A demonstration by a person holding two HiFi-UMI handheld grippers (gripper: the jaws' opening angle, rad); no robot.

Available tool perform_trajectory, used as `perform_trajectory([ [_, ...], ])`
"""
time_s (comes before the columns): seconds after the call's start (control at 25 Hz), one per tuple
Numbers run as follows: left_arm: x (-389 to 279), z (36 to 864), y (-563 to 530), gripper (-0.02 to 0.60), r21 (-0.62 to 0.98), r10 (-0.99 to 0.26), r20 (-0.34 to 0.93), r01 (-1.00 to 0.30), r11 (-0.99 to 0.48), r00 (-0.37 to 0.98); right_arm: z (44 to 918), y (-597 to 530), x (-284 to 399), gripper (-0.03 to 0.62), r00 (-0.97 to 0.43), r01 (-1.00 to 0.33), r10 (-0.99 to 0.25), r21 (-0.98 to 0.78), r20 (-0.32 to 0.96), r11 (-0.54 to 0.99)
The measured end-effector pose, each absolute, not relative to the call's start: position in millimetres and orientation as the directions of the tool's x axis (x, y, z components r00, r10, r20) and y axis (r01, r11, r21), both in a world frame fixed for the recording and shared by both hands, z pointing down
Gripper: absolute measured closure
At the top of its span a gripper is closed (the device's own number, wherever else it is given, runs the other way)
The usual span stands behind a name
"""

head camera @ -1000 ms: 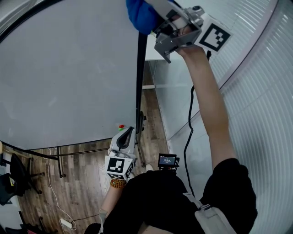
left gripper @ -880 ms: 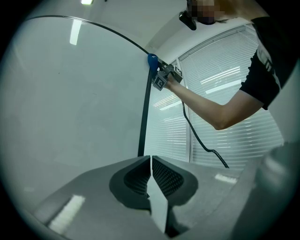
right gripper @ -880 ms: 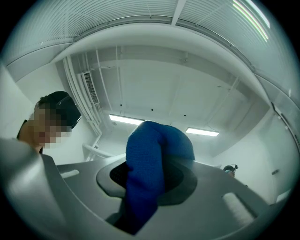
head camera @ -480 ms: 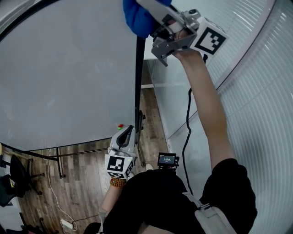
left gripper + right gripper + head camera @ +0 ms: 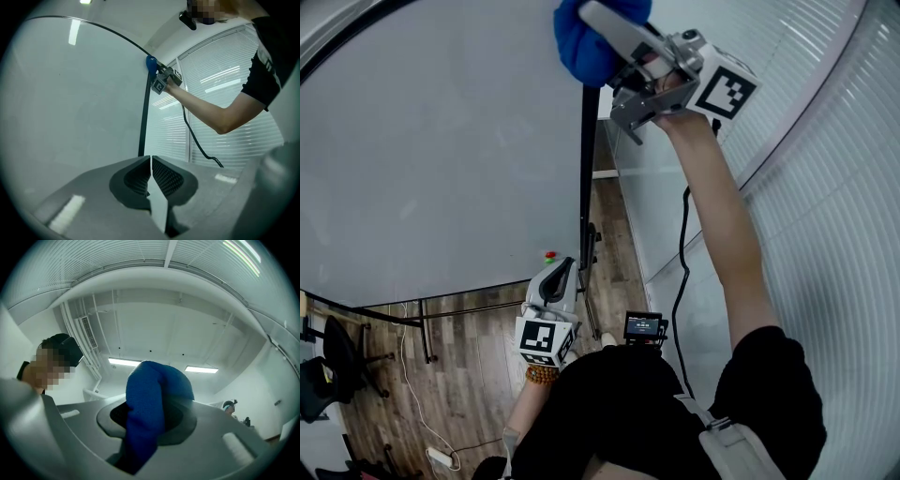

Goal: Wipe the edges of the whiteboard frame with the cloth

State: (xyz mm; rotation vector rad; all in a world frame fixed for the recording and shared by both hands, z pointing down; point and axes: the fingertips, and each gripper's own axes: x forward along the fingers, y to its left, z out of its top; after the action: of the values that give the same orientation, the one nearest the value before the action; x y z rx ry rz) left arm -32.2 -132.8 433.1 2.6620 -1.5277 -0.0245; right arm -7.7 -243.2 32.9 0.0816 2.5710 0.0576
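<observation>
Now the right claw (image 5: 605, 28) is squeezing the blue cloth (image 5: 577, 52) and should be pressing it firmly on the frame (image 5: 584, 169) below.

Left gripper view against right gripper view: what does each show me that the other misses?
Only the left gripper view: the whiteboard, its black frame edge, and the right gripper up at the top corner; the left gripper has its own jaws together, empty. Only the right gripper view: the jaws clamped on the cloth close up, with ceiling lights behind. Both: the blue cloth.
</observation>
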Motion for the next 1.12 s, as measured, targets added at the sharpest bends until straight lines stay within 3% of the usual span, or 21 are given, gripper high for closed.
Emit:
perform_trajectory([
  [1.12, -27, 424, -142, 0.574, 0.066, -0.857, 0.042, -0.857, -0.51, 0.513, 44, -240, -8, 0.465, -0.822, 0.092, 0.098, 0.04, -0.561, 0.995],
])
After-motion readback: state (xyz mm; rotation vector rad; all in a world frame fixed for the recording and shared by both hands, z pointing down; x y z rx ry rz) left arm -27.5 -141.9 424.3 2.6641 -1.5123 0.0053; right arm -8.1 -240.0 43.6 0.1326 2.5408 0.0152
